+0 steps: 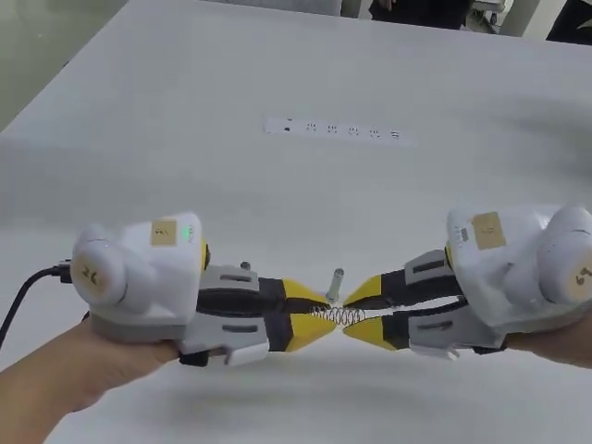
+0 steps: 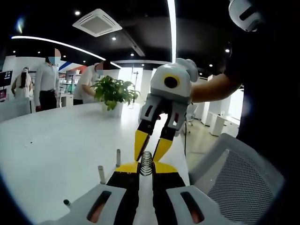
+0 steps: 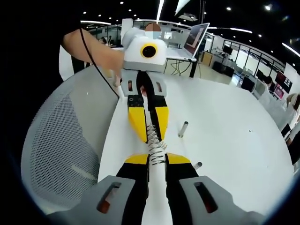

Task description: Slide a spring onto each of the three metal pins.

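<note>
My left gripper (image 1: pixel 316 321) and right gripper (image 1: pixel 357 319) are each clamped on one end of the thin coiled steel spring (image 1: pixel 337 316), whose long axis runs left to right. The short upright grey metal pin (image 1: pixel 336 281) stands just on its far side, about equally near both grippers. I judge the spring must be tipped upright to go on.

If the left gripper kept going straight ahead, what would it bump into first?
Most likely the right gripper: its yellow fingers point straight back at it, with only the spring they both pinch in between.
</note>
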